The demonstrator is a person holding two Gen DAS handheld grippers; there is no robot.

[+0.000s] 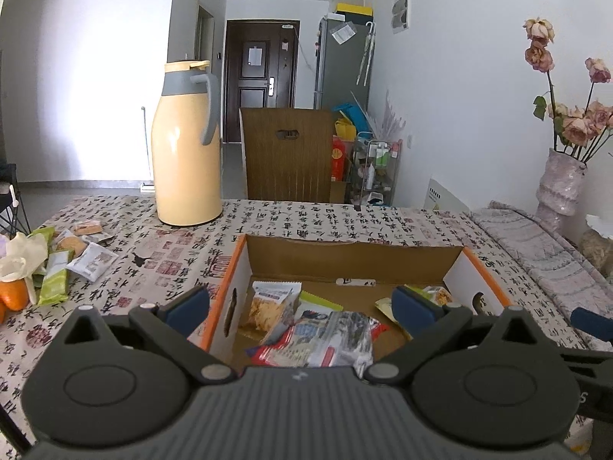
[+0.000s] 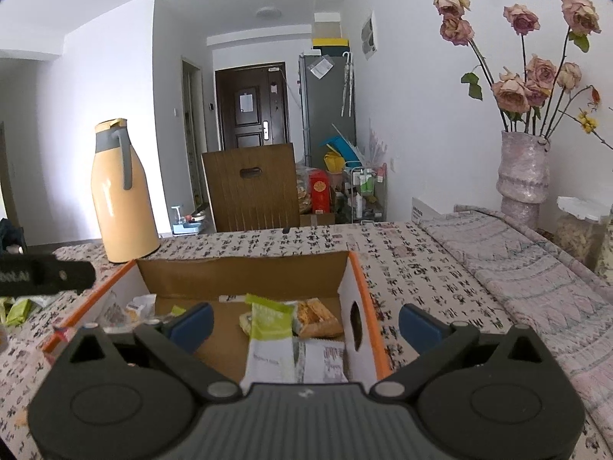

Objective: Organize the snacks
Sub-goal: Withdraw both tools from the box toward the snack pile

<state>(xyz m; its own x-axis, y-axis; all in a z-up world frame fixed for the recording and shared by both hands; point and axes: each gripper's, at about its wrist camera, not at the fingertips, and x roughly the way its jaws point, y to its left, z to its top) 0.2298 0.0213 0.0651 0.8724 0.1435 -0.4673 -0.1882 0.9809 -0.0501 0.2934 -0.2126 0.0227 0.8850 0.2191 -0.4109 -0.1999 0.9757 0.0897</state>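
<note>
Both grippers are hovering over the cardboard box (image 1: 440, 257) sitting on the table (image 1: 306, 218) with the calligraphy-print cloth. The left gripper (image 1: 302, 306) is hanging with its jaws spread wide and nothing between them, right above a heap of snack packets (image 1: 310, 329) lying in the box. The right gripper (image 2: 304, 324) is doing the same, jaws wide apart and empty, over the box's right end, where a green-and-white packet (image 2: 270, 341) is lying beside a golden-brown snack (image 2: 318, 318). More loose snacks (image 1: 72, 257) are sitting out on the cloth well to the left of the box, near an orange (image 1: 13, 295). A yellow thermos jug (image 1: 184, 145) is standing behind the box.
</note>
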